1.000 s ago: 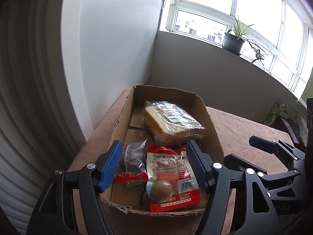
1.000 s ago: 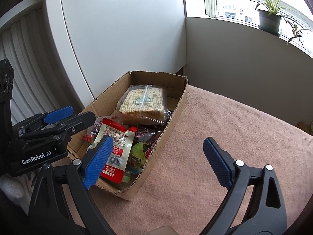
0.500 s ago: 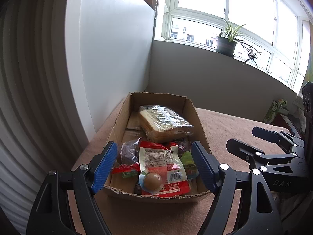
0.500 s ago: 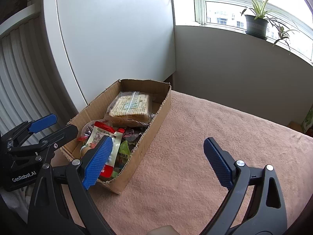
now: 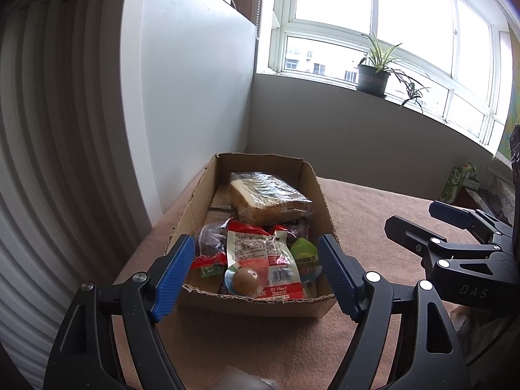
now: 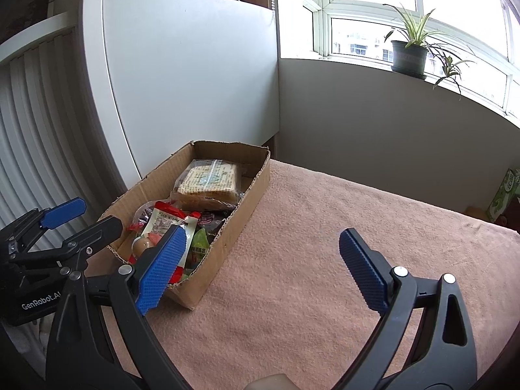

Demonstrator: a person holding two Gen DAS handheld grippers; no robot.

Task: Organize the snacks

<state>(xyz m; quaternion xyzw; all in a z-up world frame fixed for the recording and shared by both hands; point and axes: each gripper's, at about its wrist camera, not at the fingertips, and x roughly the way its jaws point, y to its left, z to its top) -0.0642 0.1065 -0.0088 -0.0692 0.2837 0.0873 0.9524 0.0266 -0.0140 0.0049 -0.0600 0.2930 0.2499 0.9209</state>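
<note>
An open cardboard box (image 5: pixel 325 201) stands on a pink cloth-covered table (image 6: pixel 325 260) by the white wall. It holds a wrapped loaf of sliced bread (image 5: pixel 266 198) at the far end and several snack packets at the near end, with a red and white packet (image 5: pixel 260 256) on top. The box also shows in the right wrist view (image 6: pixel 247 208). My left gripper (image 5: pixel 256 276) is open and empty, held in front of the box's near end. My right gripper (image 6: pixel 263 269) is open and empty over bare cloth to the right of the box.
A white cabinet panel (image 5: pixel 188 97) and a ribbed radiator (image 5: pixel 48 162) stand left of the table. A grey wall under a windowsill with a potted plant (image 6: pixel 409 52) runs behind. A green carton (image 6: pixel 503 195) stands at the far right.
Both grippers have pulled back and up from the box, so it looks smaller and farther away. Both stay open and empty. The box's contents have not moved.
</note>
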